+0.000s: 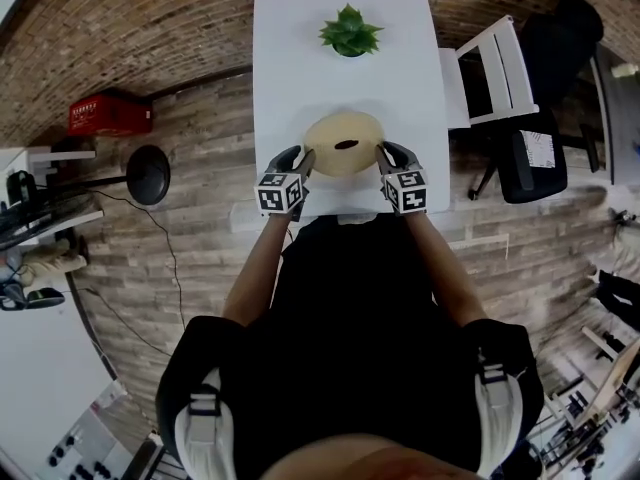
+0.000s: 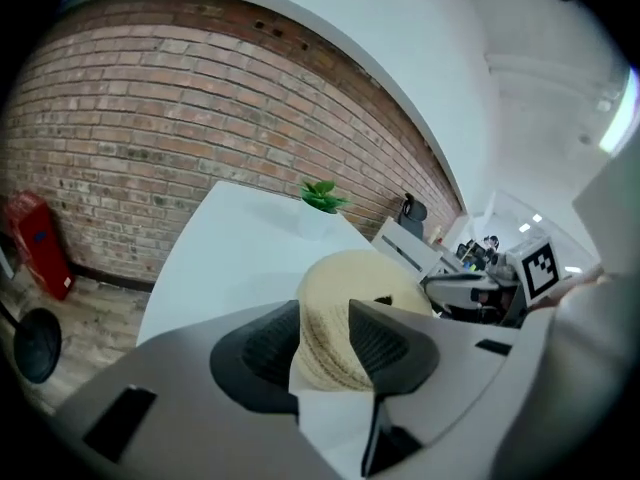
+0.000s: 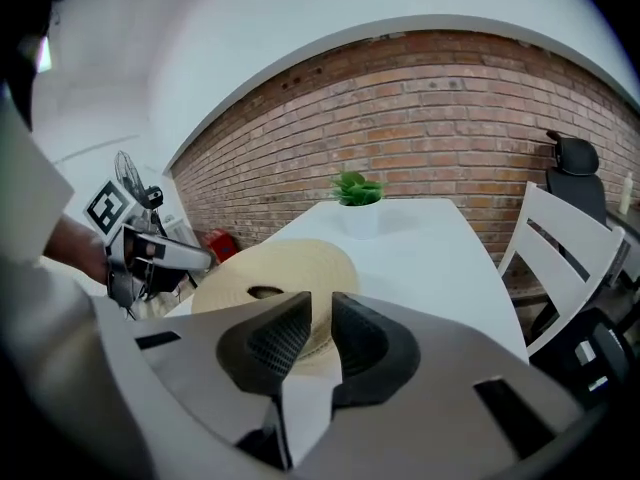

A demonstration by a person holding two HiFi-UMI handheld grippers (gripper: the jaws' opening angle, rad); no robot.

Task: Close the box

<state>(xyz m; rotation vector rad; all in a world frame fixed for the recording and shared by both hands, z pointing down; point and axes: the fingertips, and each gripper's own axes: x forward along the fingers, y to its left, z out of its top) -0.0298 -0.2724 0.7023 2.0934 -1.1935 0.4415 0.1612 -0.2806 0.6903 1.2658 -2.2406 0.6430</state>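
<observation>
Straw box (image 1: 344,143) at the near edge of the table (image 1: 300,48) is pinched by the left tongs (image 1: 303,158) and right tongs (image 1: 385,156), so push down slowly, evenly on both sides.

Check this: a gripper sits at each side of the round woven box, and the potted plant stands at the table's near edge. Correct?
No. The head view shows the potted plant at the far end of the table, beyond the woven box; the rest holds.

Left gripper (image 2: 323,316), right gripper (image 3: 321,306) (both clamped)
</observation>
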